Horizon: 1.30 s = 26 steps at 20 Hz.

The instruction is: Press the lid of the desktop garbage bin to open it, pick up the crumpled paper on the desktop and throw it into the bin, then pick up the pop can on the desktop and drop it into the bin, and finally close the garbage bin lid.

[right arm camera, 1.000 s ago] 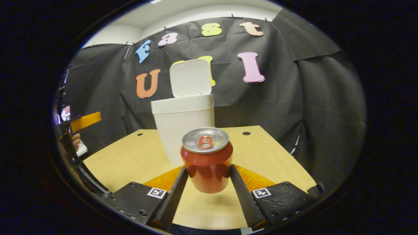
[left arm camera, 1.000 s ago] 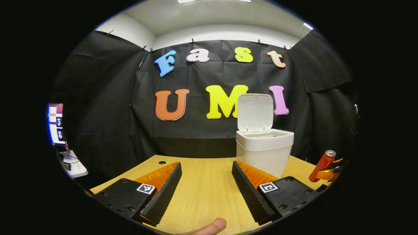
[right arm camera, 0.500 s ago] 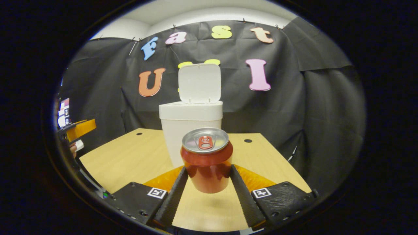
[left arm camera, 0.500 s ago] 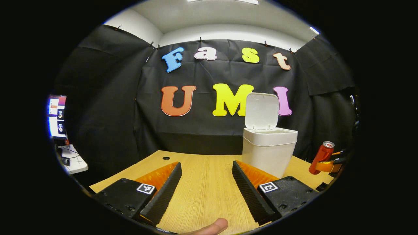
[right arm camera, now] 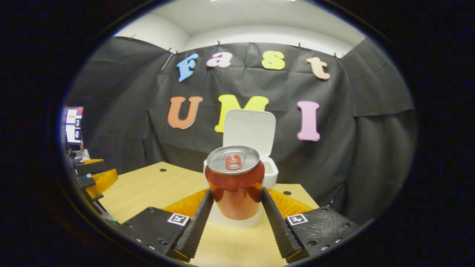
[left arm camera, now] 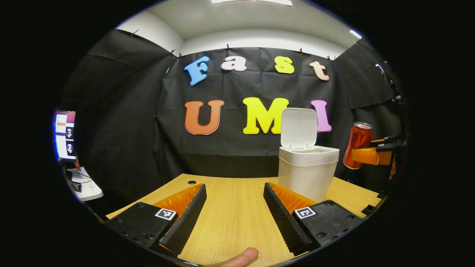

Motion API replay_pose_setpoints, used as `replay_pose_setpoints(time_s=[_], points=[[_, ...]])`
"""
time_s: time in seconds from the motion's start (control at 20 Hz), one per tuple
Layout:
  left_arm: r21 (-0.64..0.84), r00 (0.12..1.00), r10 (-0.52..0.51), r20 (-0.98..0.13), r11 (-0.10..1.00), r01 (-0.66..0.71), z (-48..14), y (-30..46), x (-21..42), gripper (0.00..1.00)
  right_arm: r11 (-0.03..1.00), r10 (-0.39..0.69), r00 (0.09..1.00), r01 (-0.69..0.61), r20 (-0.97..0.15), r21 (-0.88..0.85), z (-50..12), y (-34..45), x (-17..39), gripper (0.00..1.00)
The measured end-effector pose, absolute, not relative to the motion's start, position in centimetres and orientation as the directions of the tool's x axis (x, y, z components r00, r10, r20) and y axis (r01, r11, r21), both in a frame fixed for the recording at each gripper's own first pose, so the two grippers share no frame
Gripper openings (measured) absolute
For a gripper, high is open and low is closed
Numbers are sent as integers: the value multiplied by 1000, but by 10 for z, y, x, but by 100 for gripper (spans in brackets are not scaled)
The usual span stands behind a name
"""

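A red pop can [right arm camera: 234, 185] with a silver top stands upright between the fingers of my right gripper [right arm camera: 235, 207], which is shut on it and holds it in the air. Behind the can is the white garbage bin [right arm camera: 272, 173], its lid [right arm camera: 250, 129] standing open. In the left gripper view the bin [left arm camera: 307, 170] stands on the wooden desktop [left arm camera: 233, 215] at the right, lid [left arm camera: 299, 128] up, and the can [left arm camera: 357, 144] hangs in the right gripper [left arm camera: 365, 155] to the bin's right, about level with its rim. My left gripper [left arm camera: 234, 213] is open over the desktop, holding nothing.
A fingertip [left arm camera: 237, 257] shows at the bottom edge of the left gripper view. A lit monitor [left arm camera: 64, 135] and a small white table [left arm camera: 83, 185] stand off the desk's left side. The desktop has cable holes [left arm camera: 191, 182] near its far edge.
My right gripper has lifted the can from near the desktop to about the bin's rim height and closer to the bin. The left gripper has stayed almost still and open.
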<state>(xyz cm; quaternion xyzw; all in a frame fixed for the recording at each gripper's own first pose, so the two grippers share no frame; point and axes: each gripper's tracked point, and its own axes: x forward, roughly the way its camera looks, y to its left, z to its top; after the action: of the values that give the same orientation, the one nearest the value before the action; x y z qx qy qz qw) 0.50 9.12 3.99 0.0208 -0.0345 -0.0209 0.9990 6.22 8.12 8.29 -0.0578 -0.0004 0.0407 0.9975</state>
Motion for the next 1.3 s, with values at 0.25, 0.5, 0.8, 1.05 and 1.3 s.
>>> replay_pose_setpoints(time_s=[0.25, 0.5, 0.8, 1.05, 1.3], points=[[31, 997, -44, 63, 999, 42, 37, 101, 13, 100, 980, 101, 992, -86, 78, -177, 154, 110, 96, 80], [-36, 998, -34, 52, 999, 36, 33, 116, 18, 100, 984, 87, 993, -73, 77, -164, 196, 127, 150, 80], [-67, 999, -2, 54, 998, 6, 31, 140, 23, 98, 993, 30, 999, -28, 12, -112, 218, 127, 228, 80], [-73, 998, -7, 62, 997, 12, 34, 145, 18, 97, 998, -45, 993, 41, -105, -39, 202, 106, 274, 80], [-73, 998, -16, 53, 997, 20, 27, 145, 22, 97, 997, -44, 974, 57, -224, 53, 165, 94, 292, 80]])
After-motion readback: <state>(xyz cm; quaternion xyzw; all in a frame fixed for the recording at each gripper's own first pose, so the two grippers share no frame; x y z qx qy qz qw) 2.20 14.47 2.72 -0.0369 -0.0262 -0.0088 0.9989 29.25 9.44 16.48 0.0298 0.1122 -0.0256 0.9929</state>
